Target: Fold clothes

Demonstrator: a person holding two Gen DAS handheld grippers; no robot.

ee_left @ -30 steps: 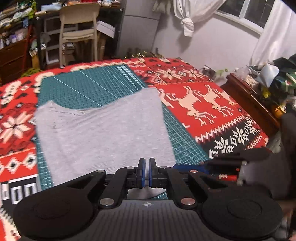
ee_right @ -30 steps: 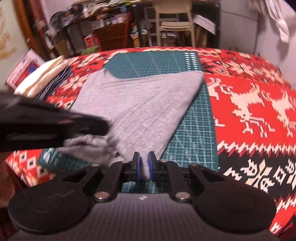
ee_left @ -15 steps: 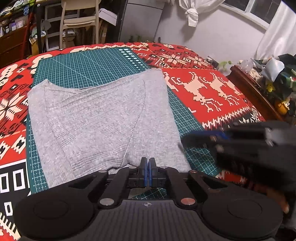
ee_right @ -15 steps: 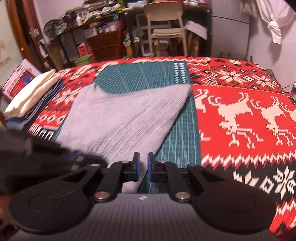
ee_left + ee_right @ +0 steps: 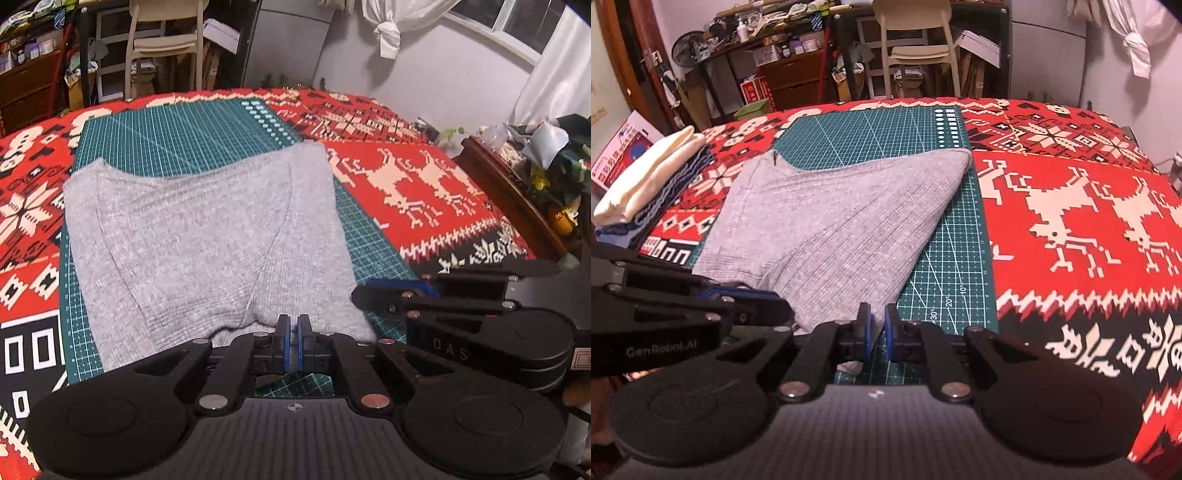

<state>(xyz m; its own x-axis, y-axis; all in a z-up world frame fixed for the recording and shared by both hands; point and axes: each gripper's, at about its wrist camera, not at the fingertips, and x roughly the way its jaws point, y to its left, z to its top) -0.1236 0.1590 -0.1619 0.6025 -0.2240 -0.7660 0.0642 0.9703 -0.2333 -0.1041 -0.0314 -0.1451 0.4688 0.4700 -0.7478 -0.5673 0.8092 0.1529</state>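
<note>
Change: right gripper (image 5: 876, 328) jaws now spread, near hem let go.
Left gripper (image 5: 294, 341): jaws still pinching sweater (image 5: 207, 243) hem.
Sweater: flat on mat (image 5: 879, 136), bed centre.

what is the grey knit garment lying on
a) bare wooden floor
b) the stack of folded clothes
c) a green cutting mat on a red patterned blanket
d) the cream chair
c: the grey knit garment is spread over the green cutting mat, which lies on the red patterned blanket; the stack of folded clothes sits apart at the blanket's edge.
</note>
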